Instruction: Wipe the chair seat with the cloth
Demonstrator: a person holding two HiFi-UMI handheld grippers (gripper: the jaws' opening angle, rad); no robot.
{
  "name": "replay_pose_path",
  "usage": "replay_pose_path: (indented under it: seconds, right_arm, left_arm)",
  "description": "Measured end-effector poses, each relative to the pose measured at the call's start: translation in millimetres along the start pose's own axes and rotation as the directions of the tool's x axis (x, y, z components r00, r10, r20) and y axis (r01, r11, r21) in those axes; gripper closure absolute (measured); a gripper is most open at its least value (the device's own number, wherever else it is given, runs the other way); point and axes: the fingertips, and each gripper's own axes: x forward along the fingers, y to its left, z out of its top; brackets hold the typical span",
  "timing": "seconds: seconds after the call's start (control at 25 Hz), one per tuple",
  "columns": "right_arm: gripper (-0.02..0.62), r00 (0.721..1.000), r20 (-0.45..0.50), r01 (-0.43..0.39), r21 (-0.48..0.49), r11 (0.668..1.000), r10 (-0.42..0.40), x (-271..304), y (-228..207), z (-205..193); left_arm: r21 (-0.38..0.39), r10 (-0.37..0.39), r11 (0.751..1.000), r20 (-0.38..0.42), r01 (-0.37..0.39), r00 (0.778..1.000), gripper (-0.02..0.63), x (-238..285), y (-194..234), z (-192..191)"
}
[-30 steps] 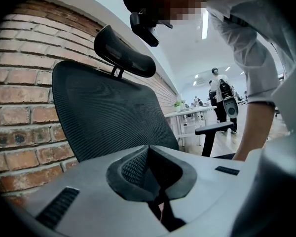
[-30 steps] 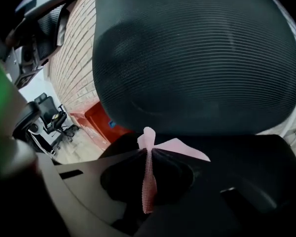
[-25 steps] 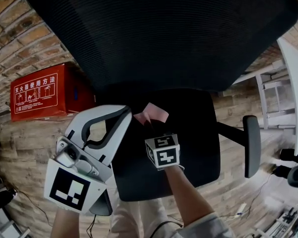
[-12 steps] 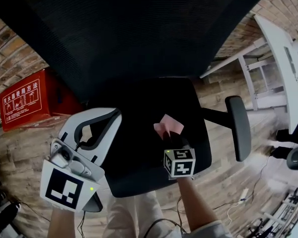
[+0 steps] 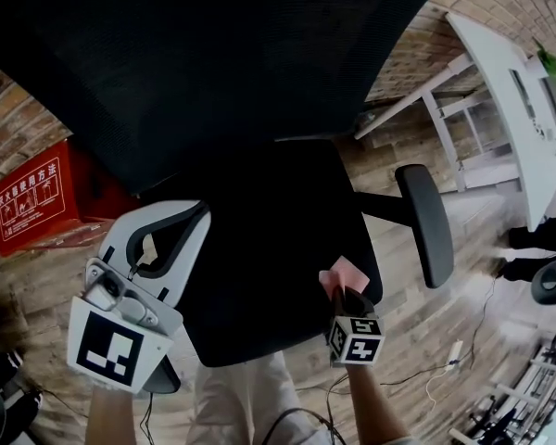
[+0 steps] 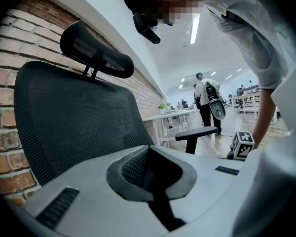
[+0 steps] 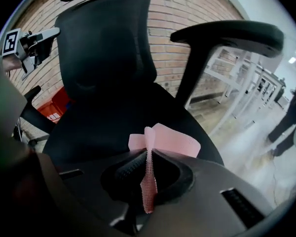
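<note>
- right gripper [image 7: 147,184] has its jaws pinched on a thin fold of the pink cloth [image 7: 166,138], which sits at the front right corner of the chair seat [image 5: 264,248].
- left gripper [image 6: 155,179] has its jaws pressed together on nothing, beside the seat's left edge.
- risk: drag on the seat fabric could pull the narrow fold free, or a stroke could run off the seat's rim.

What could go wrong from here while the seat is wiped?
The right gripper pinches only a narrow fold of the pink cloth, so dragging may pull it out. The cloth sits at the front right edge of the seat, near the armrest; a stroke might run off the edge or hit it.
</note>
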Motion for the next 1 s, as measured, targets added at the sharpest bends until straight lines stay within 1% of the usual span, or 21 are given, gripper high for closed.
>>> replay_pose_path:
  seconds: [0.2,0.4,0.72,0.88,1.0]
  right_arm:
    - [0.545,0.999,-0.044,0.016,0.038,0.999,-0.015,-18,-3,-35]
    - [0.545,0.998,-0.054,-0.013,0.05,0.999,0.015,-22,10,-43]
    - [0.545,0.992,-0.01,-0.125,0.014,0.992,0.125,0,59,-10]
    - [0.545,0.982,0.021,-0.19,0.0,0.982,0.19,14,99,15]
    - [0.545,0.97,0.033,-0.24,-0.031,0.97,0.241,23,133,30]
  left_arm:
    - [0.003,-0.009,1.0,-0.001,0.009,1.0,0.588,3,-4,0]
    - [0.01,-0.015,1.0,-0.004,0.015,1.0,0.588,4,-3,1]
    - [0.014,0.006,1.0,-0.002,-0.006,1.0,0.588,-1,5,2]
    - [0.011,0.028,1.0,0.001,-0.028,1.0,0.588,-9,13,1]
    - [0.0,0.047,0.999,0.003,-0.047,0.999,0.588,-18,20,-1]
